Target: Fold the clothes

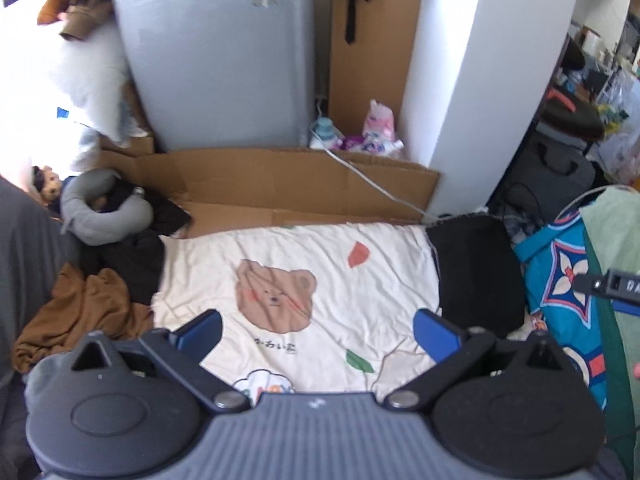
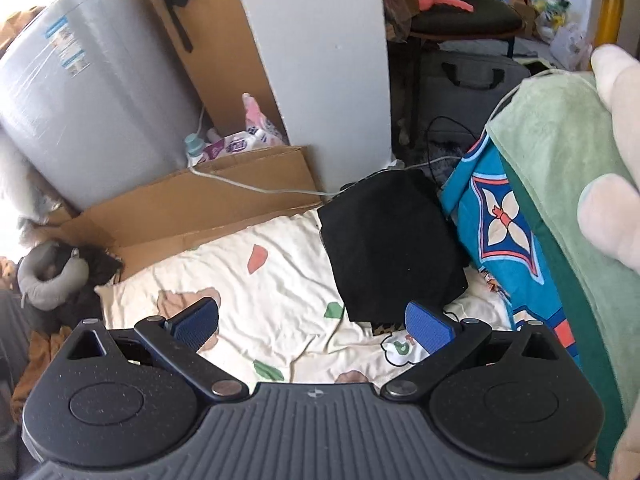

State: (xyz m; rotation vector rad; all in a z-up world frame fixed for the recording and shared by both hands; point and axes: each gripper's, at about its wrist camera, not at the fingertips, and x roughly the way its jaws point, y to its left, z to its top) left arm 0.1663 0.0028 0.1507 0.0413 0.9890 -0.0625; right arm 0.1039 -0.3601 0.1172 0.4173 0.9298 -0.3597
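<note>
A folded black garment [image 1: 476,272] [image 2: 390,240] lies at the right end of a cream bear-print sheet [image 1: 296,280] [image 2: 256,292]. At the left edge sit a crumpled brown garment [image 1: 80,312] and a dark garment pile [image 1: 132,264]. My left gripper [image 1: 318,334] hovers open over the bear print, holding nothing. My right gripper [image 2: 314,326] is open too, its right finger [image 2: 430,328] close to the black garment's near corner. The other gripper's tip [image 1: 608,284] shows at the right edge of the left wrist view.
Flattened cardboard [image 1: 280,184] [image 2: 200,200] and a grey wrapped appliance [image 1: 216,52] stand behind the sheet, with a white cable [image 2: 256,186] across them. A grey neck pillow [image 1: 100,208] lies left. A blue patterned cloth [image 2: 504,224], green towel [image 2: 560,152] and white plush [image 2: 612,200] crowd the right.
</note>
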